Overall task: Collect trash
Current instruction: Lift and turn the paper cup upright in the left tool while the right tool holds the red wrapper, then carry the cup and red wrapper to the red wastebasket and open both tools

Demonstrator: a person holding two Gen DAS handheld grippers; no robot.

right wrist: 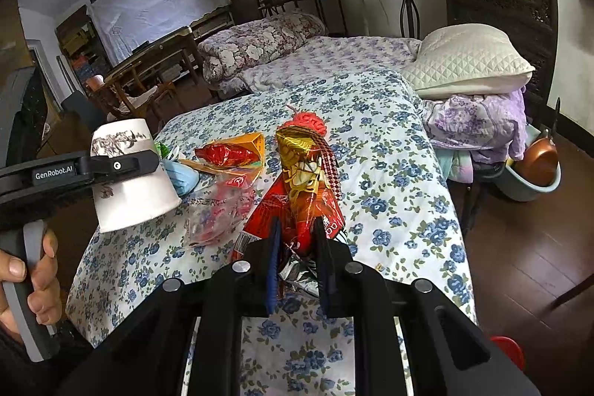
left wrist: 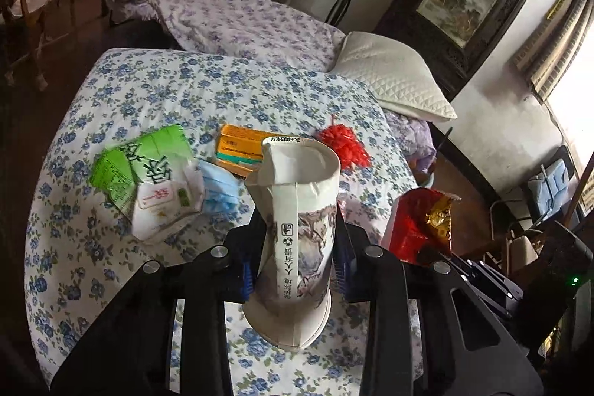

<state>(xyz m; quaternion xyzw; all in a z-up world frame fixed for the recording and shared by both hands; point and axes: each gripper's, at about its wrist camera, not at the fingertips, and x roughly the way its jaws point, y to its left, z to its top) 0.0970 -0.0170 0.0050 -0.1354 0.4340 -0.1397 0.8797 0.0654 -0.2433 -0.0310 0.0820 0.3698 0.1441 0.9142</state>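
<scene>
The left gripper [left wrist: 297, 240] has its fingers [left wrist: 247, 279] squeezed on a white paper cup [left wrist: 297, 210] with a grey painted picture on it. The fingers press on both sides of the cup, and the cup is a little squashed at its rim. It is held above the bed [left wrist: 185, 91], which has a cover with small blue flowers. In the right wrist view the same paper cup [right wrist: 130, 180] shows with its wide mouth tipped down, and a hand [right wrist: 33, 277] grips the grey handle of that gripper.

The right gripper [right wrist: 297, 244] has its fingers [right wrist: 274, 247] clamped on a red and gold snack bag [right wrist: 308, 173]. The bag sticks up and away from the fingers, and its crinkly silver end is pinched between them.

More trash lies on the bed. Just behind the paper cup, seen from the left wrist, are a green and white tissue pack [left wrist: 148, 177], a blue face mask [left wrist: 221, 186] touching that pack, and an orange box [left wrist: 241, 151]. Past the cup on the other side is a red frilly bow [left wrist: 345, 147]. In the right wrist view, between the cup and the snack bag, lie a red shiny wrapper [right wrist: 226, 153] and a clear plastic bag [right wrist: 219, 210] with red print.

Far beyond the cup, at the head of the bed, sits a white pillow [left wrist: 397, 77].
</scene>
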